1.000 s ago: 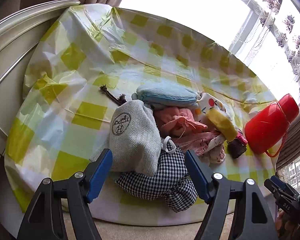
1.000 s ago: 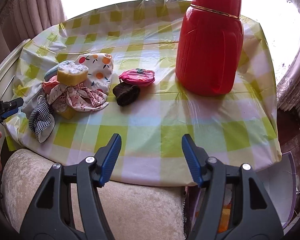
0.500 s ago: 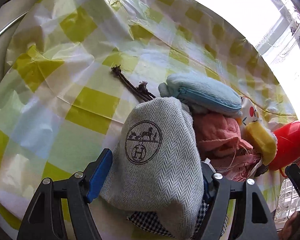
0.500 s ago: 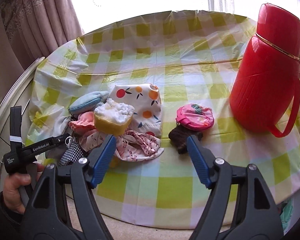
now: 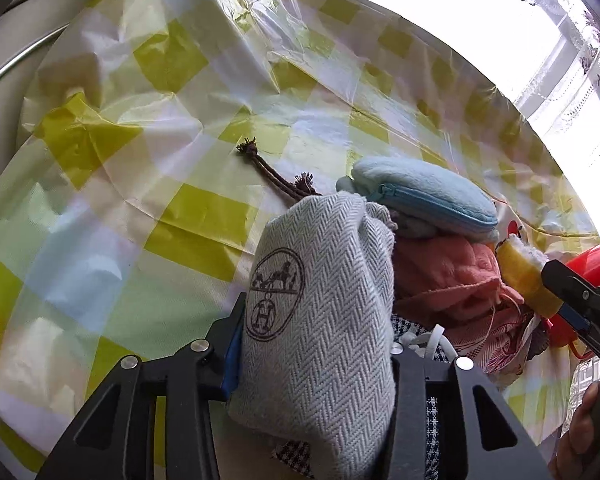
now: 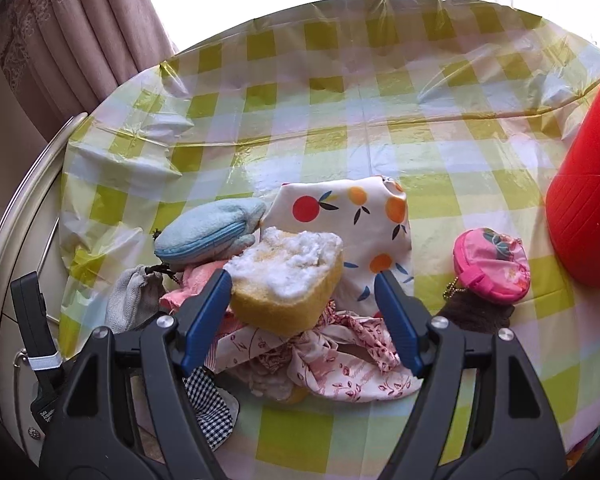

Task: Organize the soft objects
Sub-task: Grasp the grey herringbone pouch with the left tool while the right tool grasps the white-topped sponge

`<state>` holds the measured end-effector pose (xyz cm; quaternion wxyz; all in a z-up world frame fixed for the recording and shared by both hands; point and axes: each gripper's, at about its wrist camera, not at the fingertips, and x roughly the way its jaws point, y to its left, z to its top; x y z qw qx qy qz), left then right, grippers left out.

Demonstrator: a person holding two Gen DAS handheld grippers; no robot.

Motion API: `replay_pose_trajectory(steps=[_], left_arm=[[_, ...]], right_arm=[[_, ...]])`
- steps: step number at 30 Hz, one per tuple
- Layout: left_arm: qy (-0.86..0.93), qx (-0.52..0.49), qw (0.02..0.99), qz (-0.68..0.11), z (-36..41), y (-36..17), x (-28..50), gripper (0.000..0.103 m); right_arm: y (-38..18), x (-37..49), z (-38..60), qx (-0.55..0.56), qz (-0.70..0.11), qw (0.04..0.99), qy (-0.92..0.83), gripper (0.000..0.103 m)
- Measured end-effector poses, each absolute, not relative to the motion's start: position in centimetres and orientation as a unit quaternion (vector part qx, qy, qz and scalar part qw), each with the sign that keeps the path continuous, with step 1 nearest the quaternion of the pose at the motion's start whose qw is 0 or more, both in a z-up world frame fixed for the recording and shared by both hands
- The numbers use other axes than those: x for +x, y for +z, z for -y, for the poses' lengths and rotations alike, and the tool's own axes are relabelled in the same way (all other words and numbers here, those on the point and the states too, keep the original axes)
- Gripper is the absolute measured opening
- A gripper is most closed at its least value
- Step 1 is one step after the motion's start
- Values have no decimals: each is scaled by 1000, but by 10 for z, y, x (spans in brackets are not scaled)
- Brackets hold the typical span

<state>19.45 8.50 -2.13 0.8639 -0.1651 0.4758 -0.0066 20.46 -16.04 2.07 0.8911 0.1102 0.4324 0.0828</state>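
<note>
Clamping one grey herringbone pouch (image 5: 320, 312), left hand-held gripper (image 5: 314, 360) just closed; right hand-held gripper (image 6: 304, 312) released, straddling one yellow sponge (image 6: 288, 280); far surface (image 6: 380, 100) bare.

grey herringbone pouch (image 5: 320, 312) bears a round carriage stamp, lettering perhaps "h".

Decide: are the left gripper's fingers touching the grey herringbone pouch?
Touching. The left wrist view shows the left gripper, its fingers having just closed, pressing both sides of the grey herringbone pouch.
</note>
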Motion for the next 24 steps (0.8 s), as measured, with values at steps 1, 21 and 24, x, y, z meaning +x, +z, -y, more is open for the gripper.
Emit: replay_pose_trajectory(steps=[1, 21, 24], left_arm=[[-7, -164, 864, -475, -85, -21, 194, 43], [0, -141, 875, -462, -78, -19, 187, 39], [0, -141, 876, -461, -78, -18, 187, 39]], right_arm=[[20, 206, 157, 107, -434, 891, 85, 76], [25, 223, 146, 131, -452, 878, 84, 83], [35, 220, 149, 143, -431, 886, 90, 88]])
